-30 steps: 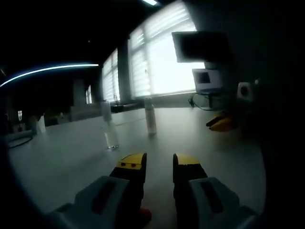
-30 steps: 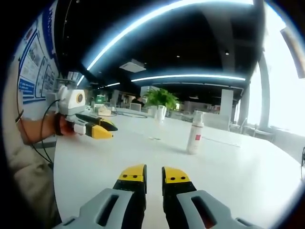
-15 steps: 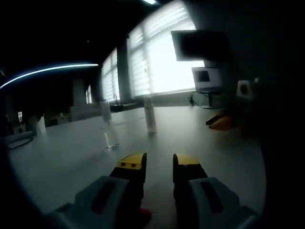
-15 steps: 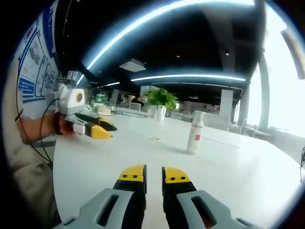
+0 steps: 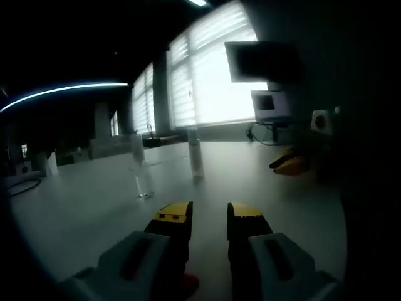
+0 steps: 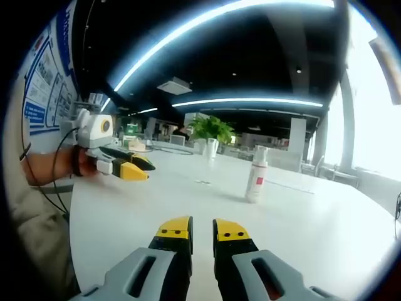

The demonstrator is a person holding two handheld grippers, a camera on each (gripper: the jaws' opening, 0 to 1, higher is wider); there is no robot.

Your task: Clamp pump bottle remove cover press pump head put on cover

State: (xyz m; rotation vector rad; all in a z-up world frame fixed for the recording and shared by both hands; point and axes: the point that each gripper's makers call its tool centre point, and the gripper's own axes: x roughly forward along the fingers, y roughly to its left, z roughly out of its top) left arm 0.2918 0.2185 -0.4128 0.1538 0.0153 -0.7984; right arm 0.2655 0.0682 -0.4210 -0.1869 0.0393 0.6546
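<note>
Pump bottle — dim, backlit, label illegible

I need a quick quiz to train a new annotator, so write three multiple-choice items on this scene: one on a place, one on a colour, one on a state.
1. Where is the pump bottle?
A. Upright on the white table
B. Between the right gripper's jaws
C. Lying on its side

2. What colour are the right gripper jaw tips?
A. Red
B. Yellow
C. Green

3. What state is the bottle's clear cover in?
A. Lying on the table
B. Held by the left gripper
C. On the bottle, over the pump head

Answers: 1 A, it stands on the table beyond both grippers. 2 B, the tips are yellow over black. 3 C, the cover sits on top of the bottle.
</note>
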